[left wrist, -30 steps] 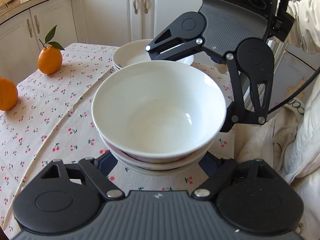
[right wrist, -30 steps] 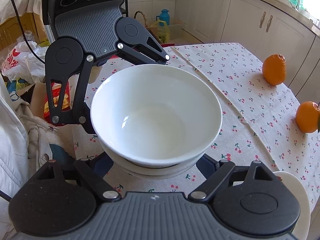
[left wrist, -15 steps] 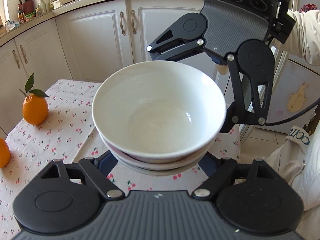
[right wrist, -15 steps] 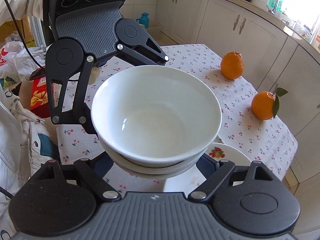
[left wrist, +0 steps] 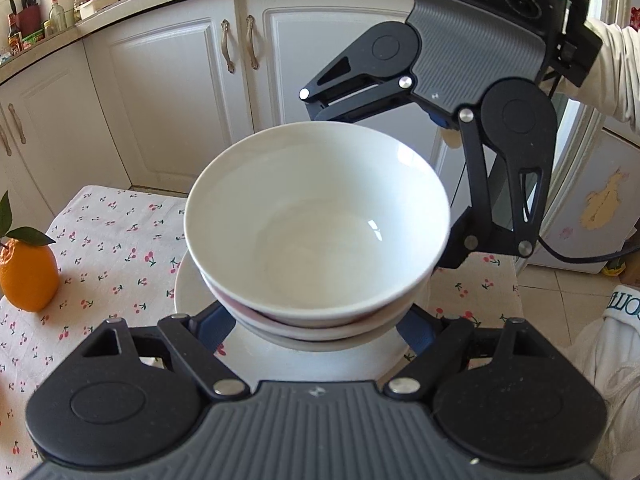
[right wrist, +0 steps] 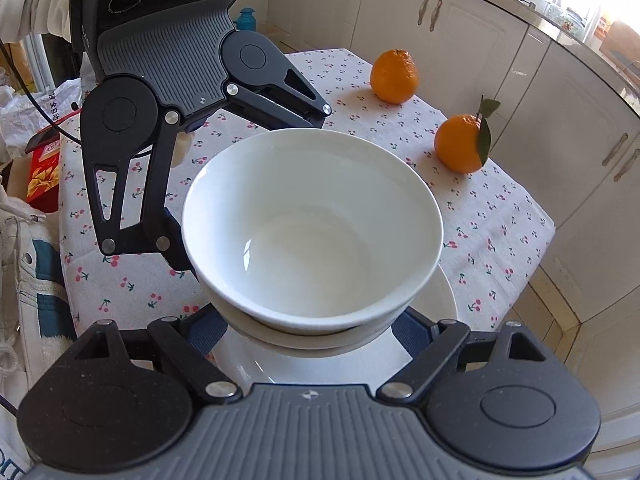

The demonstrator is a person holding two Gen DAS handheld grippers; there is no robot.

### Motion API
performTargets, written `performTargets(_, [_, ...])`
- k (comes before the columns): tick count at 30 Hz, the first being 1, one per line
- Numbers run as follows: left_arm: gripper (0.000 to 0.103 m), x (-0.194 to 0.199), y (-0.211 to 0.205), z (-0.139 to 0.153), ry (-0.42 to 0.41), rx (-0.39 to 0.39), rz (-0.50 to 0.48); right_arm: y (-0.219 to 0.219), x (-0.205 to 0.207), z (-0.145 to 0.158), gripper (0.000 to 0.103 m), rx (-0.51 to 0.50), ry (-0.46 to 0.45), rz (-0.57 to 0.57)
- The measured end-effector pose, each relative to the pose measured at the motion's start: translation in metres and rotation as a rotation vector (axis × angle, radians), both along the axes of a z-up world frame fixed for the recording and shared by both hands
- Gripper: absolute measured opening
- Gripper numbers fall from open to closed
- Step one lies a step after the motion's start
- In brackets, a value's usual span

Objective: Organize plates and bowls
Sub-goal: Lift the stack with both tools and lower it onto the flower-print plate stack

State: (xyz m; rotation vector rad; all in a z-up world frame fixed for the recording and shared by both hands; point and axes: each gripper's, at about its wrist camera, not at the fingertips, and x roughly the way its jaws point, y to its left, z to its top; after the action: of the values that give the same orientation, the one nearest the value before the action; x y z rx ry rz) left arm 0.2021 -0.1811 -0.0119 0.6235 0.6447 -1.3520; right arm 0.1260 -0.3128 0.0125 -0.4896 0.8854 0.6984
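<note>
Two nested white ceramic bowls point(left wrist: 318, 236) hang in the air between both grippers, directly above a white round plate point(left wrist: 188, 292) that lies on the worktop's cherry-print cloth point(left wrist: 116, 240). The left gripper point(left wrist: 316, 330) has its blue-padded fingers point(left wrist: 416, 334) pressed against opposite sides of the lower bowl, under the rim. Opposite it, the right gripper point(right wrist: 316, 330) clamps the same stack in the same way from the other side, fingers point(right wrist: 208, 330) spread wide around it. Each gripper shows in the other's view, on the bowls' far side. Well apart on the cloth stand a plain orange point(right wrist: 394, 76) and a leafy orange point(right wrist: 460, 144).
</note>
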Motion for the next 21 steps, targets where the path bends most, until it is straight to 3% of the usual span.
performTargets(21, [0.085,0.019,-0.012,-0.013,0.041,0.021,0.021,-0.018,0.019,-0.020,0.091,0.039,0.043,-0.047])
